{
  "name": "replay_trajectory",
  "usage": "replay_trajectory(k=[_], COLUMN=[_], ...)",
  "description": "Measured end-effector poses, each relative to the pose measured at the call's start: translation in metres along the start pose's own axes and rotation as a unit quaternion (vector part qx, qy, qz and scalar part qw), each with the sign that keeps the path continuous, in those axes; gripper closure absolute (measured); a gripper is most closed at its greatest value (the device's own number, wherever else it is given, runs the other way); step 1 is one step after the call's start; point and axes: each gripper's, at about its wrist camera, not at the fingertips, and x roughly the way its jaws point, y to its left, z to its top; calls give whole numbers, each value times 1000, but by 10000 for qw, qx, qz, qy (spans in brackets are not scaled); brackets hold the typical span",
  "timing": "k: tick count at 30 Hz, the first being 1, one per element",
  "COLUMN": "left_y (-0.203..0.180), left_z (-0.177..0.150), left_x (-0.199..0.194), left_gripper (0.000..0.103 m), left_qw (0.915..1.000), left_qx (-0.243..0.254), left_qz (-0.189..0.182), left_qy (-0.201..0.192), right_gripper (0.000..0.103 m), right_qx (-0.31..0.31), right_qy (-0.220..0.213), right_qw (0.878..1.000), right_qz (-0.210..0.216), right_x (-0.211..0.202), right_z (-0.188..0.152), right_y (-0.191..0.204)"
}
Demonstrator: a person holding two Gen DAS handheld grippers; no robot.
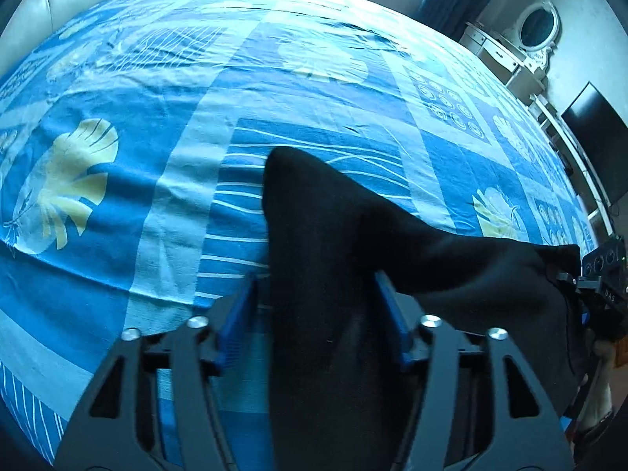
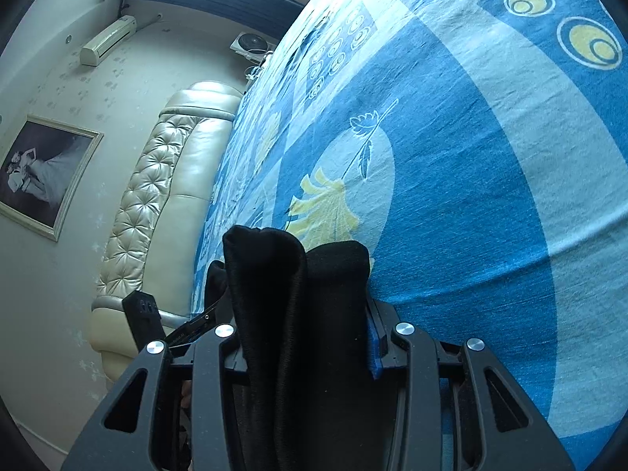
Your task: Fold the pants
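Note:
The black pants (image 1: 314, 216) lie in a long fold on the blue patterned bed sheet (image 1: 117, 98) and run back between my left gripper's (image 1: 314, 278) blue pads. Its jaws stand apart: the right pad touches the cloth, while sheet shows through a gap at the left pad (image 1: 243, 310). The fabric stretches off to the right edge, where the other gripper's black body (image 1: 600, 274) holds it. In the right wrist view a thick bunch of the pants (image 2: 274, 274) fills my right gripper (image 2: 300, 306), which is shut on it above the sheet (image 2: 471, 196). Cloth hides its left finger.
The bed spreads wide ahead of both grippers. A cream padded headboard (image 2: 176, 180) lines one end. A white dresser with an oval mirror (image 1: 537, 25) and a dark screen (image 1: 596, 137) stand beyond the bed's right side. A framed picture (image 2: 43, 172) hangs on the wall.

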Motion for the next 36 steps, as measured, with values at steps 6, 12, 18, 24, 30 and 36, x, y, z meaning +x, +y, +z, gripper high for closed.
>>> replay_trajectory(k=[6,12,18,24,30,36], left_y=[8,16,18,26,38,43], left_z=[-2,-2,-8,-24,-46,-63], left_x=[-5,-6,-14,-26,-39,-45], left_gripper=[18,13,12,12,12,12], left_qw=[9999,9997,9995,9984,9926,9846], left_qx=[60,-126,-148,-321,-695,-1032], left_qz=[-6,-206,-266,-463,-970,-1366], left_qy=[-133,-81,-17,68,204,341], right_gripper=[45,33,33,32,31,30], right_qx=[24,42,252,315,299,215], right_qy=[39,13,-106,-182,-75,149], right_qw=[9998,9991,9983,9983,9988,9991], right_qz=[196,410,518,460,386,340], right_x=[3,2,-10,-28,-42,-33], right_z=[2,3,3,-5,-19,-33], right_y=[7,12,7,1,-2,5])
